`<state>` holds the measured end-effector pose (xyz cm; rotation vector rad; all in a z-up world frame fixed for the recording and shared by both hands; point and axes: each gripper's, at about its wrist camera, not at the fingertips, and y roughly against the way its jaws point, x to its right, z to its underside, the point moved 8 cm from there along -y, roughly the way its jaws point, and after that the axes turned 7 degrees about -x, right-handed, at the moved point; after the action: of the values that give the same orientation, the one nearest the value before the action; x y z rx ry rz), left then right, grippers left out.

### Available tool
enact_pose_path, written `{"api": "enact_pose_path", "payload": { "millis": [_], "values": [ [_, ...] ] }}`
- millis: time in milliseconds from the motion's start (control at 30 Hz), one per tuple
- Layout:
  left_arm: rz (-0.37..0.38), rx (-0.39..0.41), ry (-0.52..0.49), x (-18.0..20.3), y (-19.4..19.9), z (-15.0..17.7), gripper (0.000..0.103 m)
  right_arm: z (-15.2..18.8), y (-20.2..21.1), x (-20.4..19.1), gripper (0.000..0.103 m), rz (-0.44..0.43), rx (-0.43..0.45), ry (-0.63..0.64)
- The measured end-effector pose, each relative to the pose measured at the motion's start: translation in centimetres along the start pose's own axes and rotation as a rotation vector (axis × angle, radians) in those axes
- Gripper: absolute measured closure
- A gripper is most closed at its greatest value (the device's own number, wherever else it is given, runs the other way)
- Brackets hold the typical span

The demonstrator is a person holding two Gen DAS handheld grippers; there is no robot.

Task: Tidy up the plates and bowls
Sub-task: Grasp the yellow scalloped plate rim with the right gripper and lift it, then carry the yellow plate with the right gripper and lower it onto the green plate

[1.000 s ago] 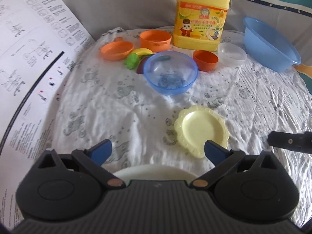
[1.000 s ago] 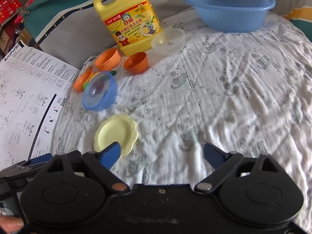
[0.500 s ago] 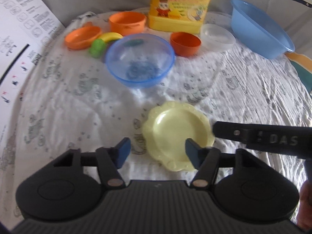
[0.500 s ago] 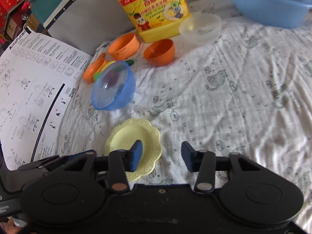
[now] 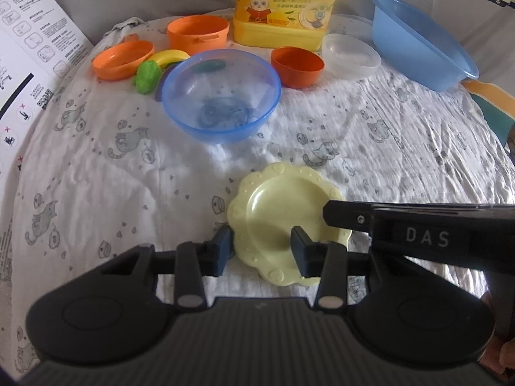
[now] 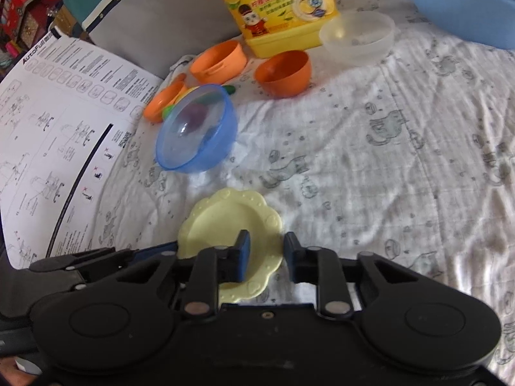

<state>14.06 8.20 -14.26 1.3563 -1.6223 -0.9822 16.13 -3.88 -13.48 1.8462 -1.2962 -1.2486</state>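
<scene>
Cat-print sheet (image 5: 128,193) was soft under the yellow scalloped plate (image 5: 280,212) — light, stiff plastic, prob. slick. Left gripper (image 5: 259,247) and right gripper (image 6: 266,254) both stood part-open straddling its rim, not clamped — rim's the grab spot.

A wrinkled matt cloth sheet (image 5: 96,173) is covering the bed; the yellow plate (image 5: 276,212) is looking like smooth matt plastic, the blue bowl (image 5: 222,96) glossy translucent plastic, the leaflet (image 6: 48,135) printed paper.

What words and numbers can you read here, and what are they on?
"DAS": on the right hand-held gripper.
"AutoFull": top edge of the white instruction sheet; its small print is too small to read.
"127": on the yellow detergent bottle; its Chinese label text is too blurred to read for sure.
</scene>
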Motion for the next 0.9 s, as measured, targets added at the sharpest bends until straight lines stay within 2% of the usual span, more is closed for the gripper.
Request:
{"api": "enact_pose_path", "payload": {
  "millis": [300, 500, 667, 900],
  "values": [
    [0.005, 0.018, -0.016, 0.1, 0.1, 0.1, 0.063, 0.0, -0.4, 0.0, 0.083, 0.003, 0.054, 0.062],
    [0.006, 0.009, 0.008, 0.4, 0.5, 0.2, 0.066, 0.1, 0.3, -0.2, 0.083, 0.059, 0.045, 0.022],
    [0.009, -0.003, 0.009, 0.9, 0.9, 0.4, 0.067, 0.4, 1.0, 0.2, 0.083, 0.061, 0.022, -0.009],
    [0.005, 0.022, 0.008, 1.5, 2.8, 0.1, 0.068, 0.4, 3.3, 0.2, 0.083, 0.053, 0.030, -0.029]
  ]
}}
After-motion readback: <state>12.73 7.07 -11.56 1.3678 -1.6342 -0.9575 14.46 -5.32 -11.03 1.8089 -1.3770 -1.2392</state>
